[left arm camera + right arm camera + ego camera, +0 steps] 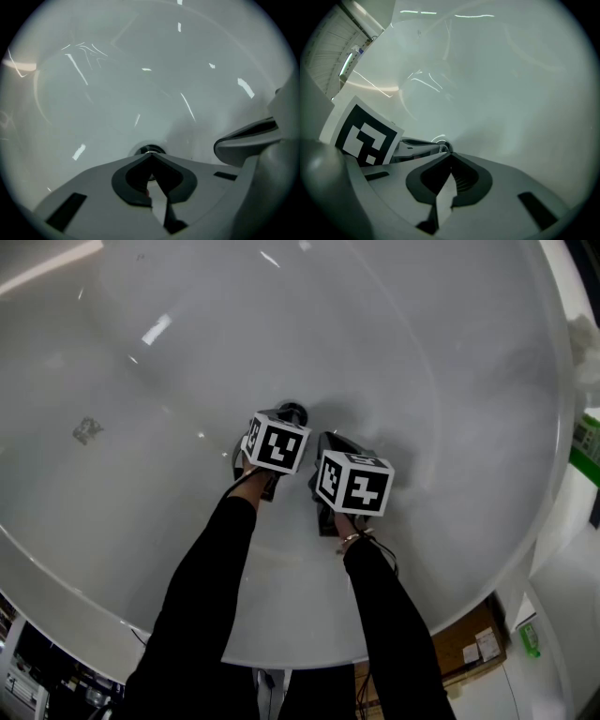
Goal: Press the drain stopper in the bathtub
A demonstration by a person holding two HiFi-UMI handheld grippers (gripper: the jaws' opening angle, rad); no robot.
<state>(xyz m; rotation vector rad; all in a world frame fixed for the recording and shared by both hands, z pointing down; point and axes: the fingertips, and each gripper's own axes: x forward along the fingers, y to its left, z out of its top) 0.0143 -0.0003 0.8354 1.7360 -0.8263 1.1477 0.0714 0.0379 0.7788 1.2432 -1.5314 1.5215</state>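
Left tongs (151, 158) pinched shut, tip on tip, nothing between. Right tongs (450, 158) likewise closed and bare, just beside the left pair, both reaching down into the white bathtub (422, 352). At the bottom of the tub, the dark round drain stopper (149, 150), right at the left tips, touching or not cannot be told; near the right tips, a little to their left. Black sleeves (211, 596) behind both.

Bathtub (422, 352): smooth glossy white. Drain stopper (147, 149): shiny metal. My left gripper (150, 156), right gripper (450, 156): matt grey plastic. Sleeves (206, 596): black cloth.
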